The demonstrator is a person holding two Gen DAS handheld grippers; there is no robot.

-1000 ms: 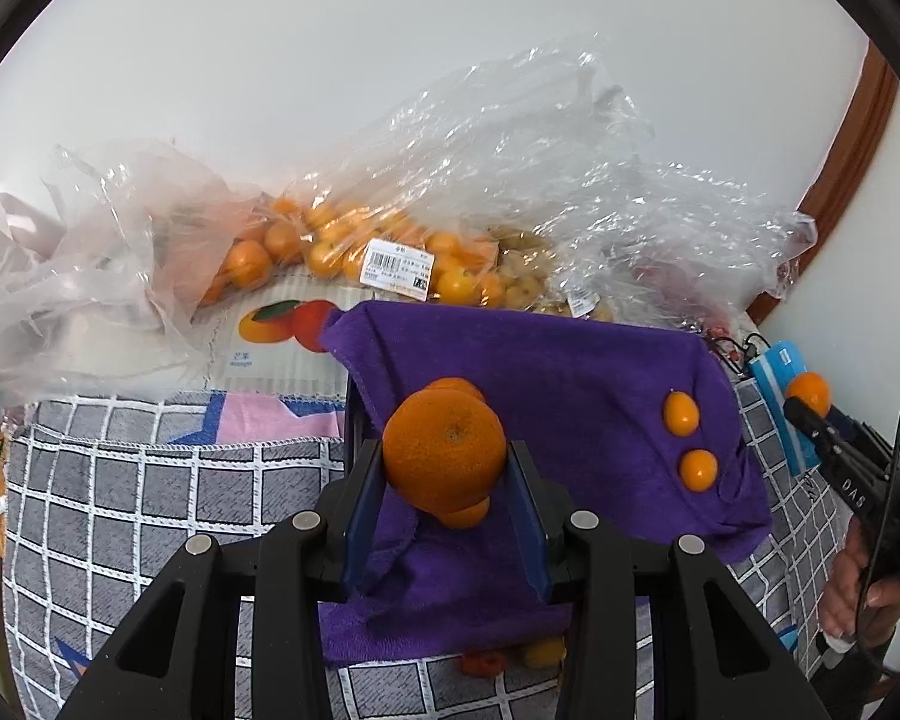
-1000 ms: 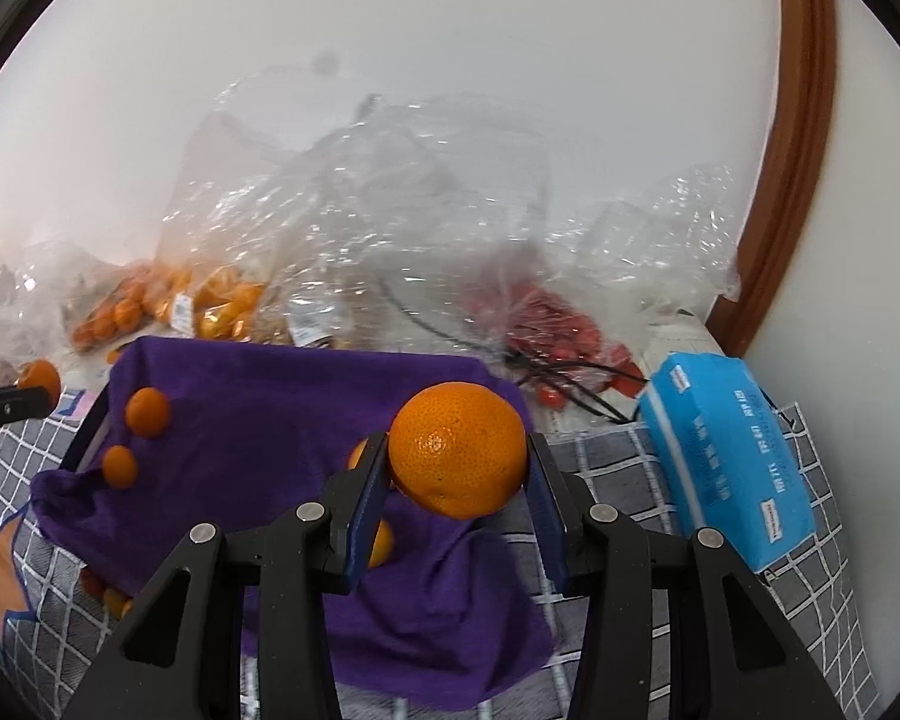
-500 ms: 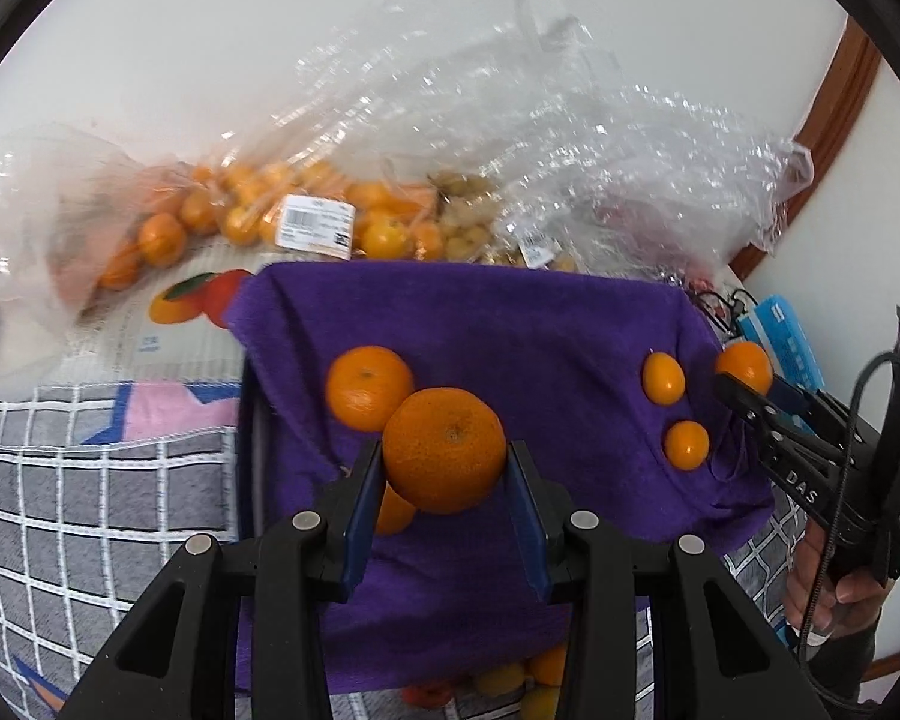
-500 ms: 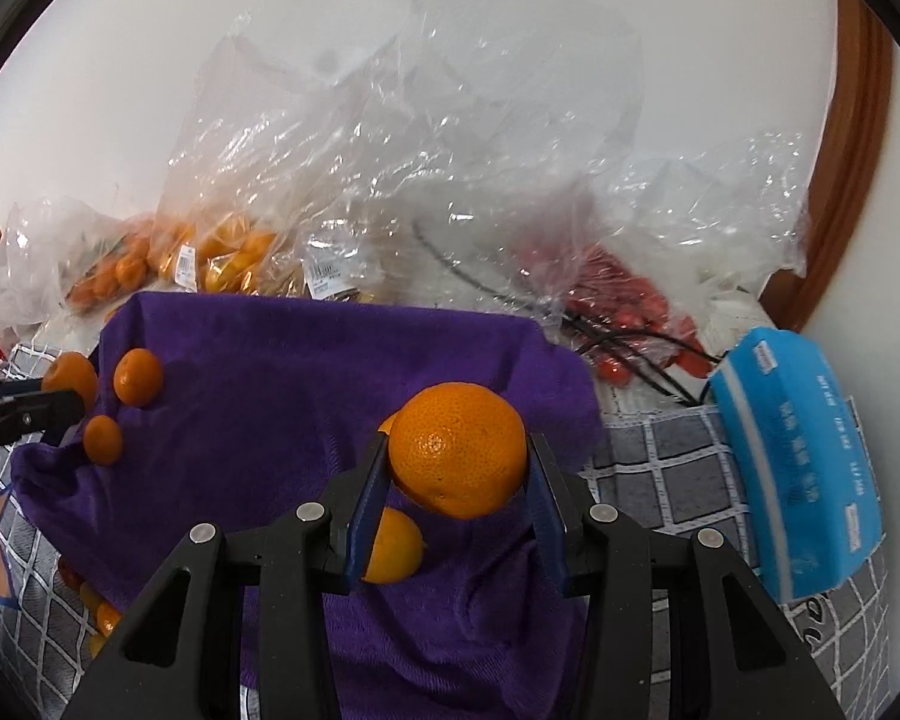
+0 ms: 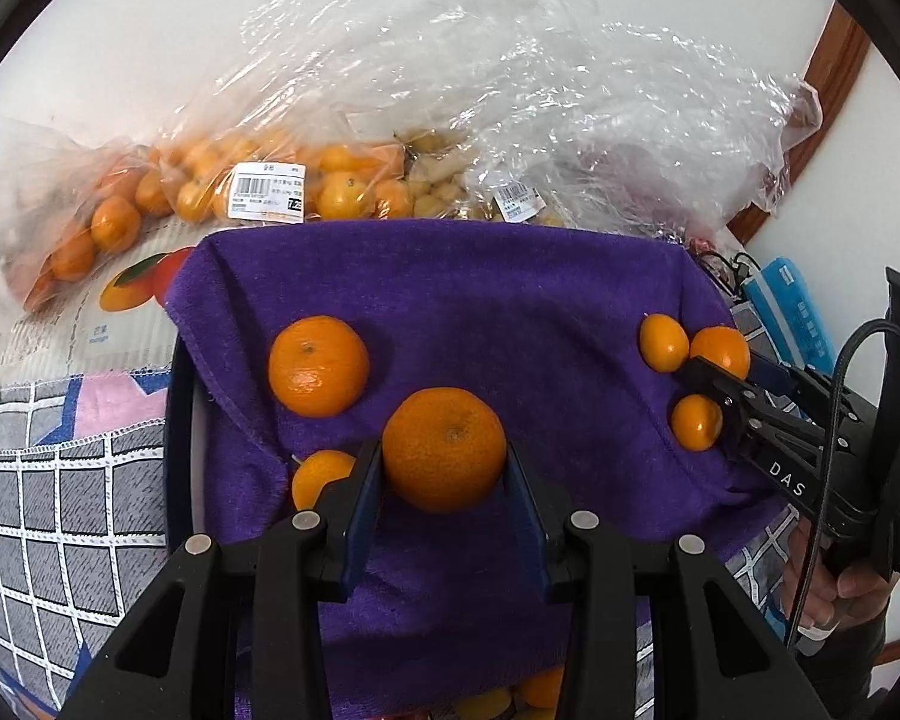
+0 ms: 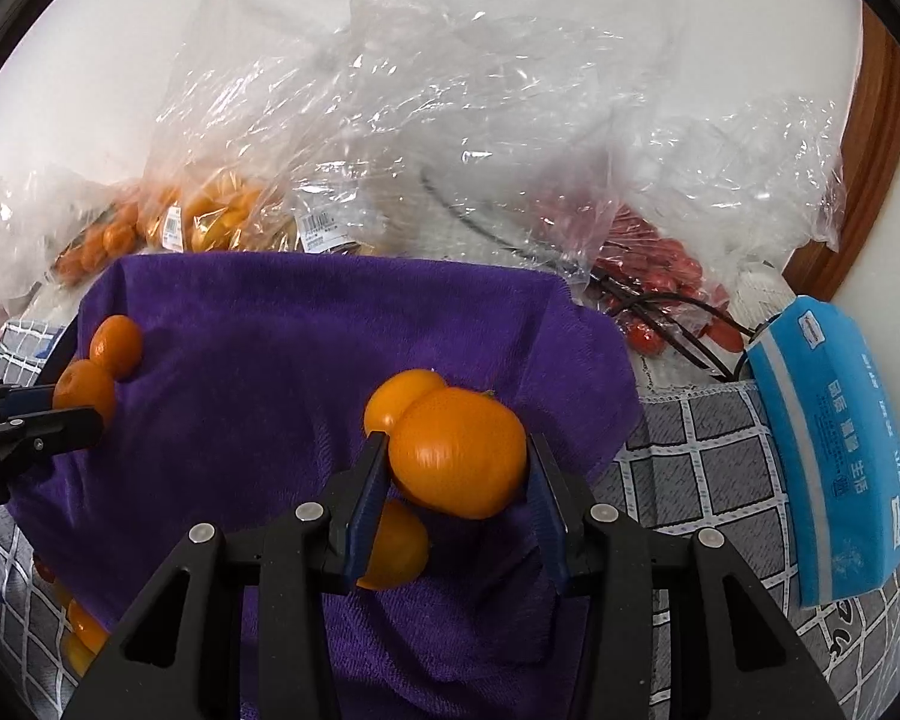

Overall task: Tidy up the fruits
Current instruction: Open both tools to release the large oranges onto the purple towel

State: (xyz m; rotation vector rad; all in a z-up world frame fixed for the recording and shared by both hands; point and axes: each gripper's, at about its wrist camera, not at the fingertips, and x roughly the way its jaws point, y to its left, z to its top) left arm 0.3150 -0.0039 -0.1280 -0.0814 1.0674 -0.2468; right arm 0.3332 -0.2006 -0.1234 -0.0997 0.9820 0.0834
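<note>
My left gripper is shut on a mandarin just above a purple towel. Two mandarins lie on the towel's left side, one large and one partly hidden. My right gripper is shut on another mandarin over the towel's right part, with two small ones beside it. In the left wrist view the right gripper holds its fruit next to two small ones. The left gripper shows at the right wrist view's left edge.
Clear plastic bags of mandarins and red tomatoes lie behind the towel by the white wall. A blue tissue pack lies right on the grey checked cloth. More small fruit peeks from under the towel's front.
Both grippers have moved forward and down over the purple towel, each still holding its mandarin. The right gripper has come close to the two small fruits on the towel's right side.
</note>
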